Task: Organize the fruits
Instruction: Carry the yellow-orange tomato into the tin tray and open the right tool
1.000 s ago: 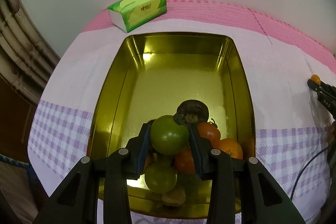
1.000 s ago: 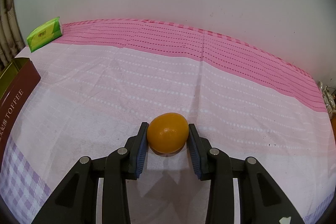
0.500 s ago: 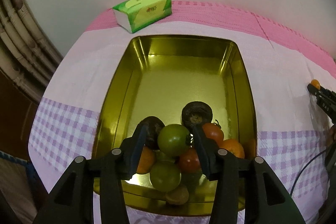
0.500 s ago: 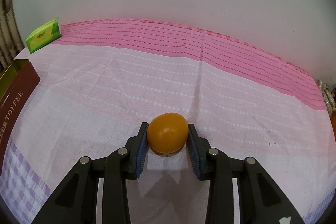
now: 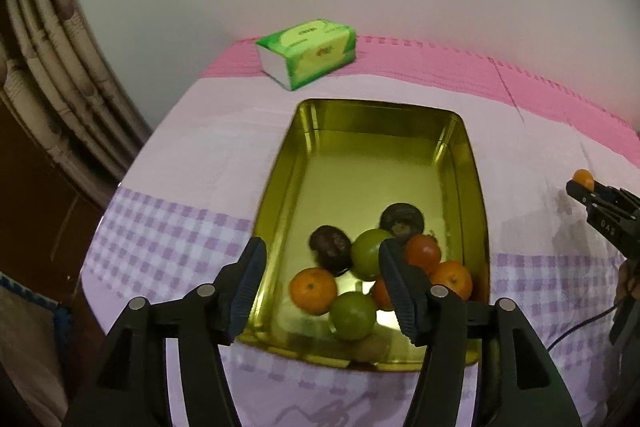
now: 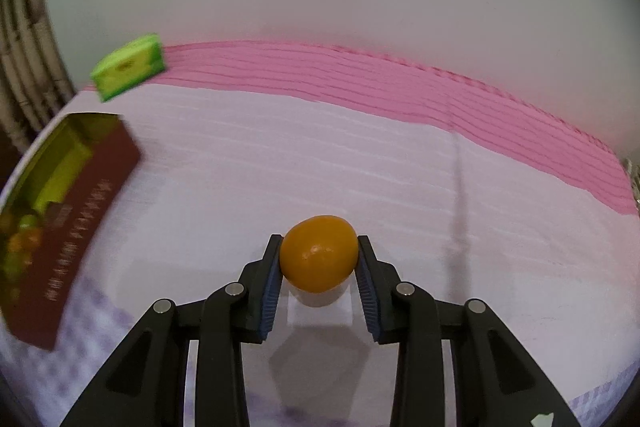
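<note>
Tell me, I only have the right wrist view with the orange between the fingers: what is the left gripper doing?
Observer: The left gripper is open above the gold tin, nothing between its fingers; its jaws have just been opening.
Operator: Where is the green fruit it carried?
Observer: A green fruit lies in the tin among the others, against a dark fruit.
Operator: Is there space for my orange?
Observer: Yes, the fruit is bunched at the near end; the far half of the tin floor is bare.
Operator: Is my grip visible from there?
Observer: Yes, the right gripper shows at the right edge, shut on the orange.
</note>
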{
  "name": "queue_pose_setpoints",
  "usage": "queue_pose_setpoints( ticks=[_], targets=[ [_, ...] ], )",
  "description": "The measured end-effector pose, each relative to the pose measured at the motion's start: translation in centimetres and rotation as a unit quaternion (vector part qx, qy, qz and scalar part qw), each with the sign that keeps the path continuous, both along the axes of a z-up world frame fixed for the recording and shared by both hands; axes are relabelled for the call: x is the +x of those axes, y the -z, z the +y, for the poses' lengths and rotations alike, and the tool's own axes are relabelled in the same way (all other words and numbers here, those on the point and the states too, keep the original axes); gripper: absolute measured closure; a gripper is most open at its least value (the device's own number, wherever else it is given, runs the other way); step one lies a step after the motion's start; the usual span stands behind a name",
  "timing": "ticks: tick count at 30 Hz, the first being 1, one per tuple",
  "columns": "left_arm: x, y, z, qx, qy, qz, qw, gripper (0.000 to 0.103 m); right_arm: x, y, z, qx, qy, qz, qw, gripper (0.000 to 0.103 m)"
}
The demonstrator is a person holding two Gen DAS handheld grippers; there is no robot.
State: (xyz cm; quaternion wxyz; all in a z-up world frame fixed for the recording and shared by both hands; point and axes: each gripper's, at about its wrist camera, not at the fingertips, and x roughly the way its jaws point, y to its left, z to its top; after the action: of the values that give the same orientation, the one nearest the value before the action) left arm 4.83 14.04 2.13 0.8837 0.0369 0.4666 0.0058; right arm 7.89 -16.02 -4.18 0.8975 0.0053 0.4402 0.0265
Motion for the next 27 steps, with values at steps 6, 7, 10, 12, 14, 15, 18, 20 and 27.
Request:
queue_pose_setpoints(
  ticks=[6, 7, 10, 12, 14, 15, 18, 20, 27],
  targets=[
    [-1.0, -0.4, 2.0, 0.001, -0.024, 0.000, 0.9997, 0.041, -0.6, -2.5, 5.6, 0.015, -0.058, -0.019, 0.998, 0.071],
    [-1.2, -0.4, 2.4, 0.003, -0.029, 0.000, 0.9996, 0.041, -0.8, -2.9, 6.6, 0.018, -0.068, -0.022, 0.997, 0.071],
    [-1.4, -0.4, 3.1, 0.001, -0.039, 0.004, 0.9992, 0.041, -1.3, -3.8, 9.8, 0.024, -0.104, -0.028, 0.994, 0.071],
    [-1.7, -0.3, 3.6, 0.001, -0.046, 0.006, 0.9989, 0.041, -1.4, -4.2, 11.4, 0.028, -0.123, -0.029, 0.992, 0.071],
    [-2.0, -0.1, 3.9, 0.003, -0.049, 0.008, 0.9988, 0.041, -1.6, -4.5, 13.2, 0.029, -0.142, -0.031, 0.989, 0.071],
    [-2.2, -0.1, 4.0, 0.004, -0.050, 0.010, 0.9987, 0.041, -1.7, -4.6, 14.0, 0.030, -0.150, -0.031, 0.988, 0.071],
    [-2.5, 0.1, 4.2, 0.006, -0.051, 0.014, 0.9986, 0.041, -2.0, -4.8, 16.0, 0.032, -0.172, -0.031, 0.984, 0.071],
    [-2.7, 0.2, 4.3, 0.007, -0.051, 0.014, 0.9986, 0.041, -1.9, -4.7, 17.5, 0.034, -0.185, -0.029, 0.982, 0.071],
    [-2.9, 0.1, 4.8, 0.003, -0.059, 0.015, 0.9981, 0.041, -1.5, -3.8, 20.7, 0.019, -0.210, -0.021, 0.977, 0.071]
  ],
)
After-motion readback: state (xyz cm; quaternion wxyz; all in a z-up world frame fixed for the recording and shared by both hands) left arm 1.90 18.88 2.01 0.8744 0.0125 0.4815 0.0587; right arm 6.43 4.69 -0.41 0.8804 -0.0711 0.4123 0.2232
